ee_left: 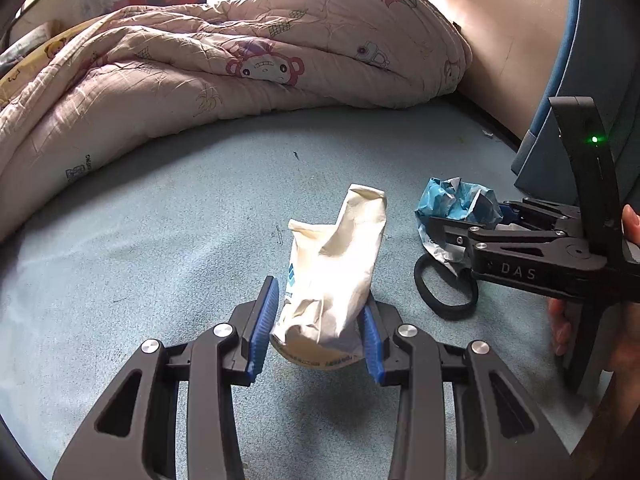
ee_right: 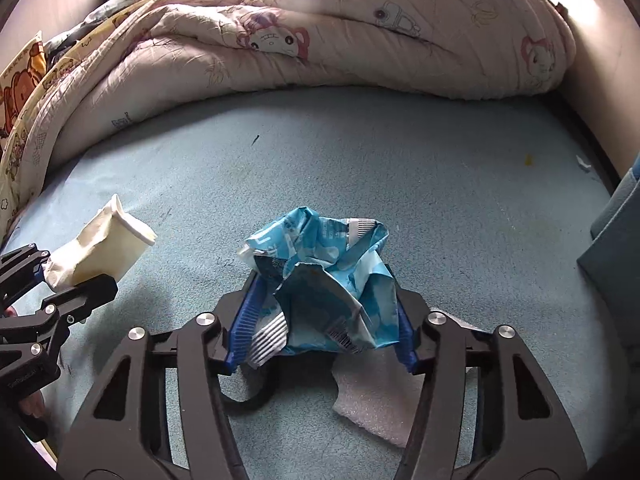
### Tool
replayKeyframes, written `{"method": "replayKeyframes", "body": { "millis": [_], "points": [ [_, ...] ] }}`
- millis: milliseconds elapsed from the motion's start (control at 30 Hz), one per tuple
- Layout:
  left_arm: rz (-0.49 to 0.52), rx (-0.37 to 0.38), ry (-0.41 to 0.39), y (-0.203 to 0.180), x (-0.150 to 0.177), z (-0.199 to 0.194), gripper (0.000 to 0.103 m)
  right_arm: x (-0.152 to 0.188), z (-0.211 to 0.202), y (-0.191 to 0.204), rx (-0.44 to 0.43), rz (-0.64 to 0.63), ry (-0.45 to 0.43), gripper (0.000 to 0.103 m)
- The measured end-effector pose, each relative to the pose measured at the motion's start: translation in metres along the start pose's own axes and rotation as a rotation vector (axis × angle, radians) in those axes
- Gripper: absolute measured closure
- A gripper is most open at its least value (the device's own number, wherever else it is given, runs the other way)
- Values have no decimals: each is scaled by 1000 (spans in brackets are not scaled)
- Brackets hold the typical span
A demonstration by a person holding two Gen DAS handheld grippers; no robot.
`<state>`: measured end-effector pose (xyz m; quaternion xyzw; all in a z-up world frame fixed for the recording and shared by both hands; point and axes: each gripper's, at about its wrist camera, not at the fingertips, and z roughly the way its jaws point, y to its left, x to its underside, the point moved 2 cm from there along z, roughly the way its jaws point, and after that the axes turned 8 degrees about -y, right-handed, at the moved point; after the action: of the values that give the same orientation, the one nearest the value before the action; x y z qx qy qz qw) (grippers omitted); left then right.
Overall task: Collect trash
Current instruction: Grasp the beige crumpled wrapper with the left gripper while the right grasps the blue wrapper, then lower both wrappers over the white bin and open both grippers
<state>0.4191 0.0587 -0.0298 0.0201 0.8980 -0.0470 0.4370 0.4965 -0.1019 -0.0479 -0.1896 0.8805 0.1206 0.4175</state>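
Note:
A crumpled white paper cup (ee_left: 340, 256) stands up between the blue pads of my left gripper (ee_left: 320, 308), which is shut on its lower part; a shadow lies on the sheet beneath it. In the right wrist view the same cup (ee_right: 104, 248) and left gripper (ee_right: 60, 284) show at the left edge. A crushed blue and white snack wrapper (ee_right: 328, 280) fills the jaws of my right gripper (ee_right: 326, 300), with both pads pressing its sides. From the left wrist view the wrapper (ee_left: 456, 200) sits at the tip of the right gripper (ee_left: 460, 228), held by a hand at the right edge.
A black hair tie (ee_left: 444, 292) lies on the light blue sheet (ee_left: 160, 240) under the right gripper. A white foam scrap (ee_right: 372, 396) lies beside it. A bunched pink quilt (ee_left: 200, 72) lines the far side. A blue cushioned edge (ee_right: 616, 256) stands at the right.

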Motion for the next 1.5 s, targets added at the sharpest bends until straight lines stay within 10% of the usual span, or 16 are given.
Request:
{"method": "replayKeyframes", "body": {
  "millis": [600,1067,1500],
  "points": [
    [6,28,-65,-20,37,-110,65,27,-153,39,-64,-76,-184,61],
    [22,34,-86,-43,133,-218,65,163,-264,108,-212,-160,-226,61],
    [12,68,71,-67,289,-202,65,311,-234,119,-211,-161,-78,61]
  ]
}}
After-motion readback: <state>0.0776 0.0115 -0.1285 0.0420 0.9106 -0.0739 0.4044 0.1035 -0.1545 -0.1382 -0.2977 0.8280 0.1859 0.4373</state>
